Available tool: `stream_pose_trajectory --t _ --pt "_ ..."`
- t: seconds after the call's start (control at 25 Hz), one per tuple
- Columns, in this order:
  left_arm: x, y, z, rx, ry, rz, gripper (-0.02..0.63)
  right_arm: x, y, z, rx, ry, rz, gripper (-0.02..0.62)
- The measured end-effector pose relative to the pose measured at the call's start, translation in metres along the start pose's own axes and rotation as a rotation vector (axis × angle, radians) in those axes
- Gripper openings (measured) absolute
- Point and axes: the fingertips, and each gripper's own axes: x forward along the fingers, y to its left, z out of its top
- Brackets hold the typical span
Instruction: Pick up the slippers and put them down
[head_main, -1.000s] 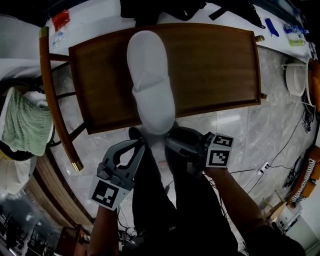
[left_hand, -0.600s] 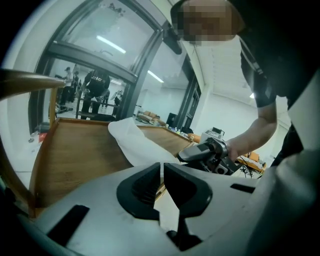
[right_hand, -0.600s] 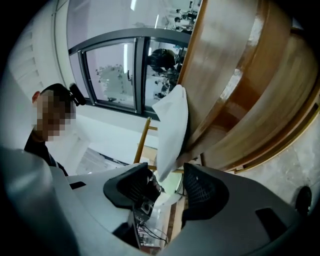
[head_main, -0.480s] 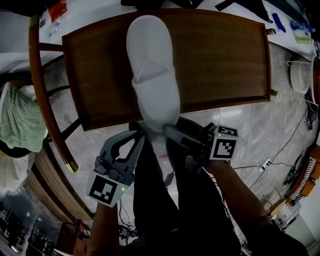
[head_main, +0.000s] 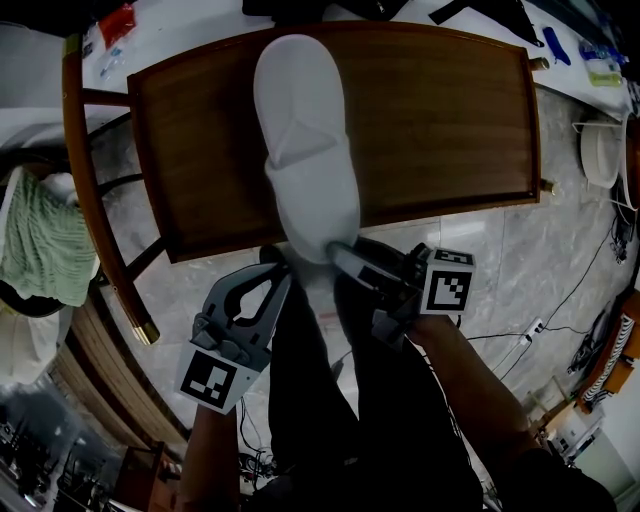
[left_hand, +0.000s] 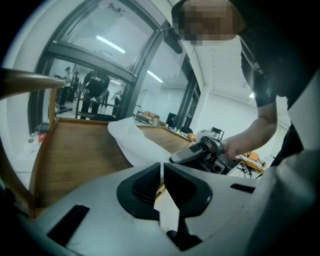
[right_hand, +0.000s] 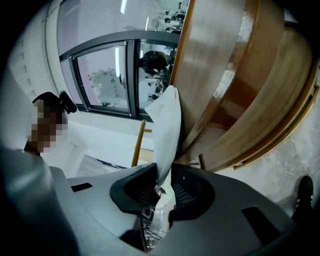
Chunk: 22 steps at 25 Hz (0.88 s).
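Observation:
A white slipper (head_main: 305, 150) lies lengthwise on the wooden chair seat (head_main: 440, 120), its heel hanging over the near edge. My right gripper (head_main: 335, 252) is at that heel. In the right gripper view the slipper (right_hand: 166, 130) runs down between the closing jaws, and both pads pinch its thin edge at the right gripper (right_hand: 164, 187). My left gripper (head_main: 282, 275) hangs just left of the heel, shut and holding nothing. In the left gripper view its pads meet at the left gripper (left_hand: 161, 172), with the slipper (left_hand: 132, 142) beyond them.
The chair's curved back rail (head_main: 95, 200) stands at the left, with a green towel (head_main: 45, 250) beside it. A white table with small items runs along the top. Cables and a white round object (head_main: 597, 150) lie on the marble floor at the right. The person's dark trousers (head_main: 350, 400) are below.
The right gripper's jaws have narrowed onto the slipper's heel and the gripper has rolled a little. The left gripper and the slipper have stayed where they were.

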Motion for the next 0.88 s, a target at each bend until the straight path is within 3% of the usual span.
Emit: stream_pose_trajectory --t 0.36,0.72,0.88 --pt "-0.005 0.0 0.004 0.014 -0.01 0.006 0.012 -0.001 0.003 0.001 -0.02 0.012 0.009 0.089" --pt "-0.013 -0.002 0.022 0.03 -0.047 0.018 0.012 -0.007 0.023 0.005 -0.16 0.062 -0.01 0.083" --pt "-0.019 -0.002 0.039 0.051 -0.064 0.027 0.012 -0.005 0.042 0.01 -0.17 0.052 0.034 0.078"
